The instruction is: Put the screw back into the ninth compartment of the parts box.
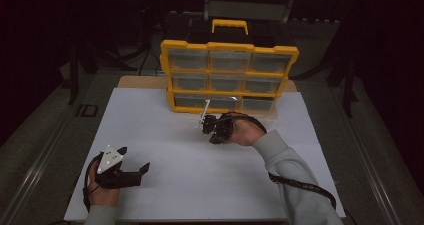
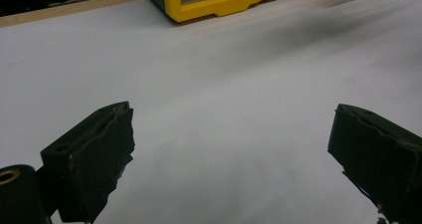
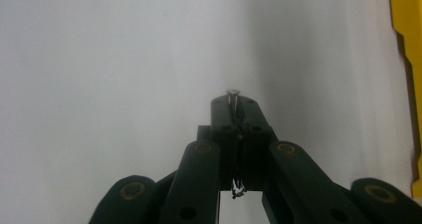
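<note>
My right gripper (image 1: 209,128) hovers just in front of the yellow drawer organizer (image 1: 229,76), low over the white table top (image 1: 165,190). In the right gripper view its jaws are pressed together (image 3: 234,103), and a small metal screw (image 3: 232,92) is pinched between the tips with its head sticking out. My left gripper (image 1: 134,159) rests at the near left of the table. In the left gripper view its jaws stand wide apart (image 2: 231,129) with bare white surface between them.
The organizer has clear drawers in three rows and a yellow carry handle (image 1: 229,24) on top. Its yellow base (image 2: 219,5) shows far off in the left gripper view, and its edge (image 3: 407,20) lies at the right of the right gripper view. Dark floor surrounds the table.
</note>
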A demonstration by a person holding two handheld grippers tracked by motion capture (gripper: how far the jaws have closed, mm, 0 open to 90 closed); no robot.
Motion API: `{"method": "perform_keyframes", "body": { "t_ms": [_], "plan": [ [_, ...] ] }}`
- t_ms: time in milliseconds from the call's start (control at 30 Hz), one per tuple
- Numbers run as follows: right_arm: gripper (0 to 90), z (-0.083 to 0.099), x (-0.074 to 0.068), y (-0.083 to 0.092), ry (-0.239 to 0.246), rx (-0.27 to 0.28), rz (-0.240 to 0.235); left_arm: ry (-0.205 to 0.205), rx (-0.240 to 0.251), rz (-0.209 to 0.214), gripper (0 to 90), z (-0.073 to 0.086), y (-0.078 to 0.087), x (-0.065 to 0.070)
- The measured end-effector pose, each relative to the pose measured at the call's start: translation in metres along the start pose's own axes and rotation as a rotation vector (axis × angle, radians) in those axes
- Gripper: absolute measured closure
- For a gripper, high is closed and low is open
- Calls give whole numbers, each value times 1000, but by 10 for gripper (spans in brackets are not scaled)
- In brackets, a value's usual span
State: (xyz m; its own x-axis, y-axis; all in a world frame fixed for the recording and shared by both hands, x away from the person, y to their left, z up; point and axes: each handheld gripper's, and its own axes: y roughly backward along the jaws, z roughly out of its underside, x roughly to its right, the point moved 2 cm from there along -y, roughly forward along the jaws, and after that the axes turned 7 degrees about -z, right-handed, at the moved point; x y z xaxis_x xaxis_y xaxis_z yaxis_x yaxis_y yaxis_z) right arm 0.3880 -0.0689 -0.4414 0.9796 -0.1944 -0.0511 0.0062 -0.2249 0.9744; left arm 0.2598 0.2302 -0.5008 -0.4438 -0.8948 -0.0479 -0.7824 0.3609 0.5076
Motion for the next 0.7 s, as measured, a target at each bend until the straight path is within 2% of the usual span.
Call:
{"method": "perform_keyframes", "body": {
  "t_ms": [700],
  "plan": [
    [878,8,20,14,-59,18,22,2,-1,0,48,0,0,0]
  ]
}}
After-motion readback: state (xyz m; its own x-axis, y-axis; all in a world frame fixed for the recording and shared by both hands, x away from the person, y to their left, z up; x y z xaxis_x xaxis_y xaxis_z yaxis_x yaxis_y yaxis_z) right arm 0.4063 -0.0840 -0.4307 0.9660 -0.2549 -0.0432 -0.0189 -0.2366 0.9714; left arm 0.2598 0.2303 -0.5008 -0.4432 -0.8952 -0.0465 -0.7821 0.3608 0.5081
